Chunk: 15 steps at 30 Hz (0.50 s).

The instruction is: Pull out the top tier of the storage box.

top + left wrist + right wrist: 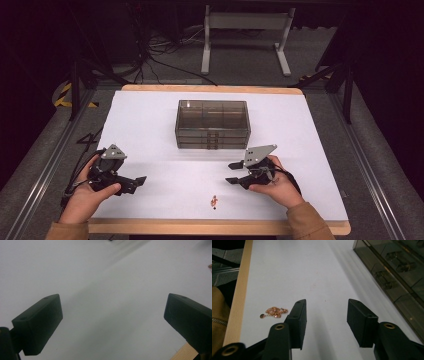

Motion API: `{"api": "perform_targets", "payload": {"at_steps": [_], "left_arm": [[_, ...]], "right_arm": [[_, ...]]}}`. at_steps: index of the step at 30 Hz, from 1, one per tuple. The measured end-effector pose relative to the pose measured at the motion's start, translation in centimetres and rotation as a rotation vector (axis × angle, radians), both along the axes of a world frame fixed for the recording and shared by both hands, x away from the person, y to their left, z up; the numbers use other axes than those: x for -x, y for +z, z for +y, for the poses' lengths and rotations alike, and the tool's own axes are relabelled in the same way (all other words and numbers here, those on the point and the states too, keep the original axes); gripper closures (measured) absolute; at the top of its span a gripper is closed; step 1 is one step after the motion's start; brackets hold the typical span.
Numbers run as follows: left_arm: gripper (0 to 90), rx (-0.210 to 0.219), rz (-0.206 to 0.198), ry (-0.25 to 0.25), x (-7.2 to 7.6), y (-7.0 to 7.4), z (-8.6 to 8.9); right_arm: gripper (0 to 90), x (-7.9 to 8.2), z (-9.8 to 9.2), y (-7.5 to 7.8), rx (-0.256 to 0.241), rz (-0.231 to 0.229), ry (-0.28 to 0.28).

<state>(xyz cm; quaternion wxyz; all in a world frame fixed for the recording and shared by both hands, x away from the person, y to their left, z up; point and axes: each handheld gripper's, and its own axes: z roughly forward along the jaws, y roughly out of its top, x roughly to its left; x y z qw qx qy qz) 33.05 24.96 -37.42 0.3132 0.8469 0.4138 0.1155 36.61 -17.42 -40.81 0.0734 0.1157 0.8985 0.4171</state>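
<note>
White table (150, 120): 2 grippers agape (empty).

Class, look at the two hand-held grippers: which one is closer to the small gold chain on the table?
The right hand-held gripper: the gold chain lies just beside its jaws, while the left hand-held gripper is farther off.

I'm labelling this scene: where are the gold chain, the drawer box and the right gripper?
gold chain (274, 312): right gripper view, middle of the heap.
drawer box (212, 125): high view, front wall.
right gripper (232, 172): high view, midway between its fingertips.

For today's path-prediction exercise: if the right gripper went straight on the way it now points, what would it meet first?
Probably just the bare white table: the right gripper aims past the gold chain; the drawer box lies off-line.
</note>
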Motion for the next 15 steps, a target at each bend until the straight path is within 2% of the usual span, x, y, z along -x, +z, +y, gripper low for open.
{"api": "perform_targets", "payload": {"at_steps": [2, 5, 8, 11, 15], "left_arm": [[2.6, 0.001, -0.001, 0.001, 0.01, 0.01, 0.02], [2.6, 0.003, 0.002, 0.000, 0.04, 0.02, 0.01], [2.6, 0.005, 0.004, 0.003, 0.07, 0.05, 0.00], [2.6, 0.004, 0.002, 0.004, 0.07, 0.06, 0.05], [2.6, 0.008, 0.001, 0.007, 0.09, 0.08, 0.06]], "right_arm": [[47.3, 0.11, 0.03, -0.01, -0.016, -0.037, -0.007], [48.8, 0.36, 0.09, -0.20, -0.018, -0.119, 0.009], [49.8, 0.43, 0.16, -0.40, -0.023, -0.164, 0.021], [51.5, 0.66, 0.23, -0.43, -0.031, -0.245, 0.046], [54.3, 0.87, 0.25, -0.31, -0.024, -0.301, 0.064]]}}
